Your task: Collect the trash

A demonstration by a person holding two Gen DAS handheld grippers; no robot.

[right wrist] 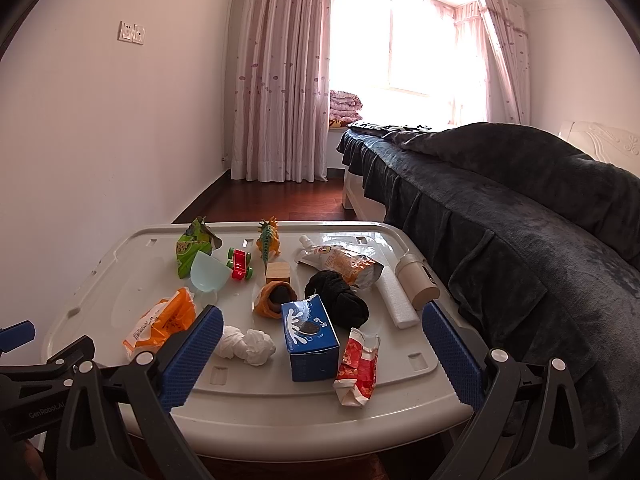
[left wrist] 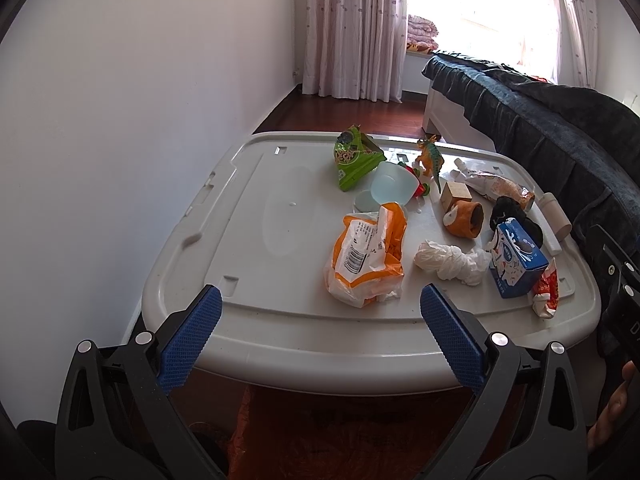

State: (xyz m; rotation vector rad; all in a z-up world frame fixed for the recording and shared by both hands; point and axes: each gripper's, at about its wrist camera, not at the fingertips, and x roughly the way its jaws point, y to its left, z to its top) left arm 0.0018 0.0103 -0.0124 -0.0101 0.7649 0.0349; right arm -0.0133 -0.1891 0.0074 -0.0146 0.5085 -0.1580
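Observation:
Trash lies on a grey plastic bin lid. There is an orange wrapper, crumpled white tissue, a blue cookie box, a red-white wrapper, a green snack bag and a drink pouch. My left gripper is open and empty, near the lid's front edge in front of the orange wrapper. My right gripper is open and empty, above the lid's front, astride the blue box.
Also on the lid are a toy dinosaur, a red toy car, a pale blue bowl, a wooden block, an orange sock, a black sock, a foam stick and a cup. A dark-covered bed stands on the right.

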